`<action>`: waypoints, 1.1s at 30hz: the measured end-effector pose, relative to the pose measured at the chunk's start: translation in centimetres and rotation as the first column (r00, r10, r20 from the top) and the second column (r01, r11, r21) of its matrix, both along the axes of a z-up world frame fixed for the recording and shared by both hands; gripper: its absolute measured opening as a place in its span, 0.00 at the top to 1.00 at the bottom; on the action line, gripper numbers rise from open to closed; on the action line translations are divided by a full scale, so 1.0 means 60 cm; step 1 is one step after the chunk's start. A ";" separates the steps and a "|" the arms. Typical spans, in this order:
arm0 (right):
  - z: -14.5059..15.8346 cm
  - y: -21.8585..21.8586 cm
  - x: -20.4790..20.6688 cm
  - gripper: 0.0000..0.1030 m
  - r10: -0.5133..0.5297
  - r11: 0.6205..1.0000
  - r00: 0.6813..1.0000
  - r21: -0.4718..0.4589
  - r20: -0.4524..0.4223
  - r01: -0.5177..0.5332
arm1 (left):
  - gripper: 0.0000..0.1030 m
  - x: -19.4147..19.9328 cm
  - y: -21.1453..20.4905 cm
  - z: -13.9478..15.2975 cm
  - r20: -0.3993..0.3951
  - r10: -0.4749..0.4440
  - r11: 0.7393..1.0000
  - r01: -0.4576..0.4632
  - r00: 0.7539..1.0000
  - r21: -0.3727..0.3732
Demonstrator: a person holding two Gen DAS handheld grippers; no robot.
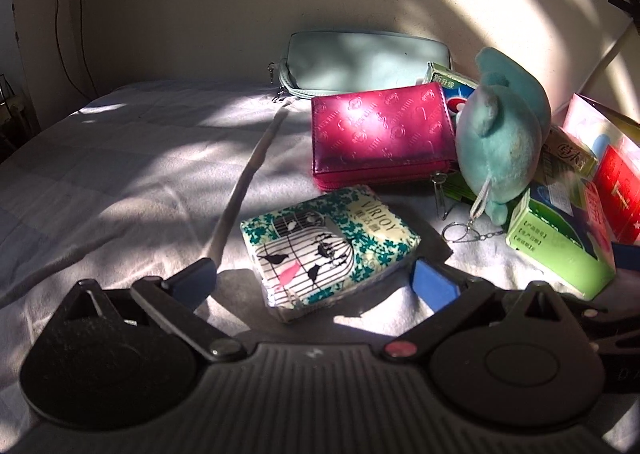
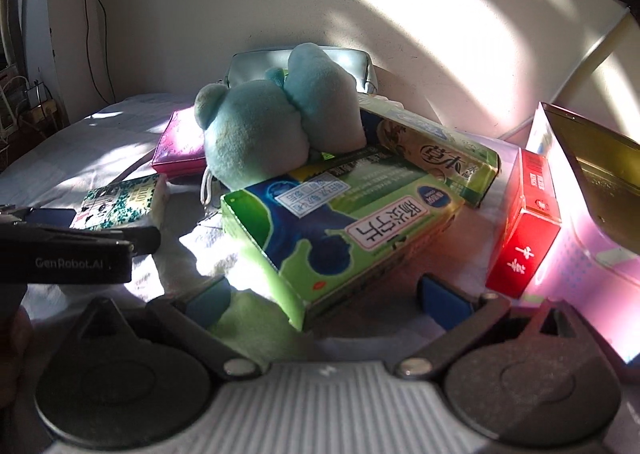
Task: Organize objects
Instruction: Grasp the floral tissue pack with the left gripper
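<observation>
Green box (image 2: pixel 340 230) is flanked by the wide-open, empty right gripper (image 2: pixel 324 302); the tissue pack (image 1: pixel 328 246) by the left gripper (image 1: pixel 316 282), equally open. The plush (image 2: pixel 276 126), leaning on the box, could be toppled when lifted.

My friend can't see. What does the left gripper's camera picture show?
The open left gripper hovers around a bird-patterned tissue pack on a white cloth. Behind lie a pink wallet, a pale blue pouch, a teal plush toy and green boxes.

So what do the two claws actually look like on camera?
Both match: blue pads on black linkage arms, round black hubs and a ribbed base. The left claw has a red pivot cap; the right claw has silver rivets. The left claw's black body reads "GenRobot.AI".
</observation>
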State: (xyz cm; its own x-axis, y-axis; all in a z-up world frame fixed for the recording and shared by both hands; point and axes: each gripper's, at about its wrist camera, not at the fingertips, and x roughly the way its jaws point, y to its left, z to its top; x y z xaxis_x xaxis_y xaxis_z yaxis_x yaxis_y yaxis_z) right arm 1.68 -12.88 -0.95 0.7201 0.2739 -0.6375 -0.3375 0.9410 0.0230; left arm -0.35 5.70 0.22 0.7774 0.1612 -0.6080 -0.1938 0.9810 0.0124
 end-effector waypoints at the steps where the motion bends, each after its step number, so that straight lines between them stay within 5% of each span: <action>1: 0.000 -0.002 -0.013 0.00 0.011 1.000 1.000 -0.002 0.004 -0.011 | 0.00 0.001 0.001 0.000 0.000 0.000 1.000 0.000 1.000 -0.001; 15: 0.006 -0.011 -0.067 0.00 0.025 1.000 1.000 0.015 0.008 -0.025 | 0.00 -0.016 0.004 0.004 0.013 -0.006 0.999 0.006 1.000 -0.035; 18: 0.009 -0.013 -0.082 0.00 0.017 1.000 1.000 0.021 0.009 -0.017 | 0.00 -0.037 -0.002 -0.002 0.018 -0.013 1.000 0.013 1.000 0.003; 22: 0.022 -0.029 -0.102 0.00 -0.047 0.998 0.995 0.055 0.090 0.042 | 0.00 -0.066 -0.006 -0.002 0.023 -0.044 0.999 0.043 0.999 0.019; 24: 0.028 -0.036 -0.100 0.04 -0.059 0.996 0.993 0.079 0.101 0.051 | 0.00 -0.073 -0.004 0.000 0.020 -0.071 0.997 0.071 0.997 0.013; 26: 0.029 -0.038 -0.089 0.18 -0.053 0.995 0.996 0.092 0.074 0.046 | 0.00 -0.071 0.001 0.007 0.005 -0.104 0.995 0.104 0.995 -0.001; 28: 0.030 -0.036 -0.077 0.23 -0.056 0.993 0.998 0.108 0.041 0.051 | 0.09 -0.072 0.015 0.029 0.045 -0.136 0.990 0.138 0.990 -0.028; 31: 0.050 -0.010 -0.080 0.25 0.042 0.993 0.997 0.110 0.065 -0.049 | 0.08 -0.081 0.044 0.075 0.161 -0.123 0.992 0.122 0.979 0.015; 33: 0.070 0.025 -0.082 0.25 0.146 0.984 0.984 0.084 0.101 -0.154 | 0.08 -0.072 0.067 0.090 0.149 -0.159 0.987 0.159 0.976 0.013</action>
State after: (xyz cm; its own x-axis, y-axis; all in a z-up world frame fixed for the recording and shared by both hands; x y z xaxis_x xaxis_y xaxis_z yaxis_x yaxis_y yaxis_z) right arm -3.26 -11.38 3.24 0.7220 0.4372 -0.5363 -0.4795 0.8749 0.0677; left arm -4.64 9.73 5.64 0.8749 0.0285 -0.4834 -0.0347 0.9994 -0.0040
